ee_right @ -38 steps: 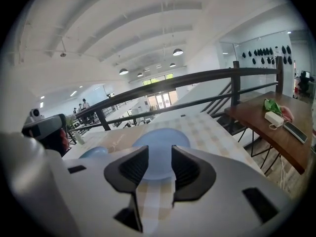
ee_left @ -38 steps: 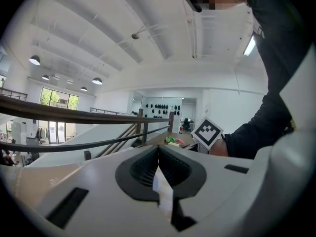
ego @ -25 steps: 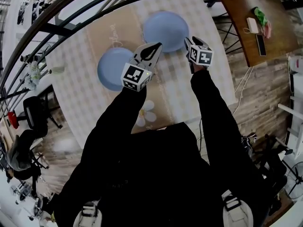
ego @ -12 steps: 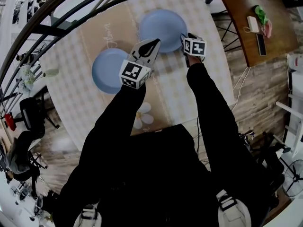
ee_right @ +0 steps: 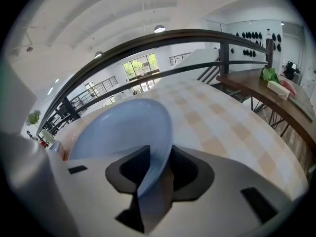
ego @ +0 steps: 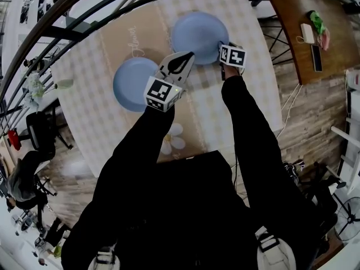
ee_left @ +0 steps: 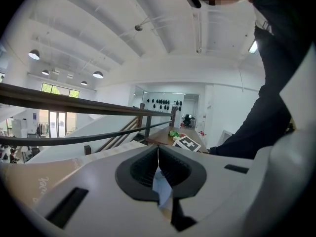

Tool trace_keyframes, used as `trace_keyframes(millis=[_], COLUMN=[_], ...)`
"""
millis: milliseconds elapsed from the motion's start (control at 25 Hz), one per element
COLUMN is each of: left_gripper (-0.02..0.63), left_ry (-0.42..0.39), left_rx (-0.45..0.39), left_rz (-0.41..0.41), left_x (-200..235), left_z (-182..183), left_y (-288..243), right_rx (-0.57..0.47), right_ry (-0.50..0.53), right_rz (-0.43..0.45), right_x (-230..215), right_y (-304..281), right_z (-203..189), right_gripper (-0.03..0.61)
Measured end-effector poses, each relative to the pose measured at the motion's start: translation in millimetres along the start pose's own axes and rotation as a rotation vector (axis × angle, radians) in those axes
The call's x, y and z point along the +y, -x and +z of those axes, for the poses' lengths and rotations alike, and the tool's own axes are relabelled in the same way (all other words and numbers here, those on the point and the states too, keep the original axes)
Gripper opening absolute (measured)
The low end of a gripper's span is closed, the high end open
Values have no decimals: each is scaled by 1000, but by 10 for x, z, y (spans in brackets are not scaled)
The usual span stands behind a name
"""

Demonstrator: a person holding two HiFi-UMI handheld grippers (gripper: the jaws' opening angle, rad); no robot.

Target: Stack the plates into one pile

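Note:
Two light blue plates lie apart on the checked tablecloth [ego: 90,111]. The far plate [ego: 198,30] is at the table's back; the near plate [ego: 134,83] lies to its left and closer to me. My right gripper [ego: 221,47] is at the far plate's right rim. In the right gripper view that rim [ee_right: 123,127] runs between the jaws of my right gripper [ee_right: 159,156], which are closing, with a gap still showing beside the left pad. My left gripper [ego: 187,55] hovers between the two plates, shut and holding nothing; its pads [ee_left: 148,164] meet at the tip.
A black curved railing [ego: 84,16] borders the table's far side. A wooden desk [ego: 298,32] with small items stands to the right over plank flooring. Office chairs [ego: 39,134] stand to the left. A flower print [ego: 171,139] marks the cloth near me.
My right gripper has closed in on the far plate's right rim, which now sits between its jaws. The left gripper has stayed between the plates.

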State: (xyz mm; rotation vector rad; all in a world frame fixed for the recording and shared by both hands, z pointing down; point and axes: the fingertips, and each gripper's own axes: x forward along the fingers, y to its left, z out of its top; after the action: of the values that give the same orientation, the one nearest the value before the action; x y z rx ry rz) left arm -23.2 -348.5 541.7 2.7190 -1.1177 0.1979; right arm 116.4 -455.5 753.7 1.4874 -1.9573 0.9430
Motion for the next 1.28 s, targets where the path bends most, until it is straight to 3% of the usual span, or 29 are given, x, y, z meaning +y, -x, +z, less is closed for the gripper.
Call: trace_keyframes(millis=[320,640,1280], left_gripper=[20,20,20], left_ry=[8,40,26], left_rx=[0,2,-44], left_rz=[23,22,36], left_x=[-26,-189,-430], left_z=[-11,-12,142], left_y=[90,197,486], right_rx=[-59,-101,-147], right_ry=[-193,-441,-552], right_rz=[55,116,130], right_x=[55,58,-117], right_y=[118,320,893], right_z=[-41,-141,-159], right_gripper=[56,20,20])
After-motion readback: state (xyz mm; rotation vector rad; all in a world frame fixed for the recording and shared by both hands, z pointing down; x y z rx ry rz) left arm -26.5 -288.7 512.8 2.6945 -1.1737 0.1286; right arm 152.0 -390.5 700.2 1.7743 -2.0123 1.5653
